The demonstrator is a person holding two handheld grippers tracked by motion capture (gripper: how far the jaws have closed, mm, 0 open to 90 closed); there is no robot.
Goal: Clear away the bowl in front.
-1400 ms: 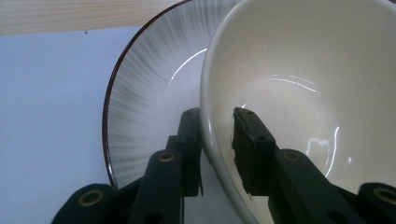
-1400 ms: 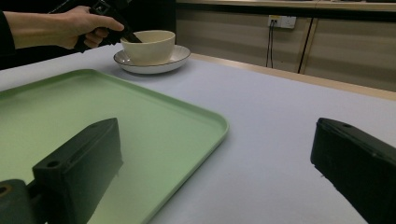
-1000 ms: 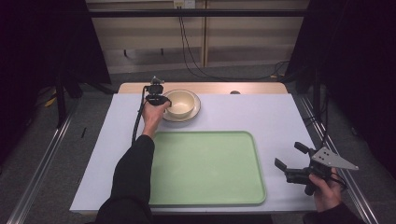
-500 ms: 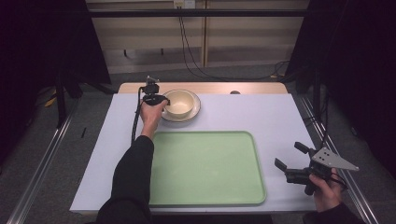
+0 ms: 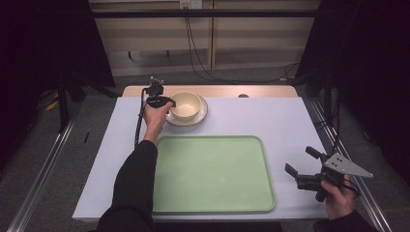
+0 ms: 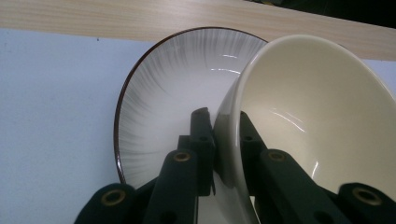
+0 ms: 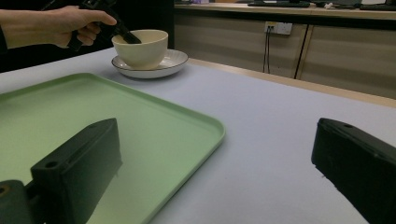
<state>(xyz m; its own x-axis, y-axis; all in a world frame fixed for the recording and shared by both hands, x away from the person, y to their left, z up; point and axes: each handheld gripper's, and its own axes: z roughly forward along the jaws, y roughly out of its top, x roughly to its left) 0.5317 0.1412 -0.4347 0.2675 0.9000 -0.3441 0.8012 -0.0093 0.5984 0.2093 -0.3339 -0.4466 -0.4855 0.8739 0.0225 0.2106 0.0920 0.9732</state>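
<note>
Glossy cream bowl [image 5: 185, 104] on a streaked, dark-rimmed plate [image 5: 200, 115], upper centre of the high view.
Left gripper [image 6: 223, 140] clamped on the bowl's thin wall; right gripper [image 5: 303, 167] lower right, matte black jaws apart; smooth green tray [image 5: 212, 203] below.

Lab-style recording booth, not a home or kitchen.

Table [image 5: 270, 121] with white cover and bare wood strip at the far edge, set on grey carpet [image 5: 43, 145] between metal floor rails [image 5: 41, 176]. Black curtains [image 5: 367, 63] hang on both sides. Back wall is beige cabinets [image 5: 241, 43] with a socket [image 7: 277, 28] and black cables [image 5: 193, 53] running down to the floor. A counter with gear sits on top of the cabinets in the right gripper view, too dim to identify. On the table there are just staged props: green tray [image 5: 212, 145], bowl [image 5: 185, 104] on plate [image 5: 199, 117]. Person works with handheld grippers fitted with cameras.
</note>
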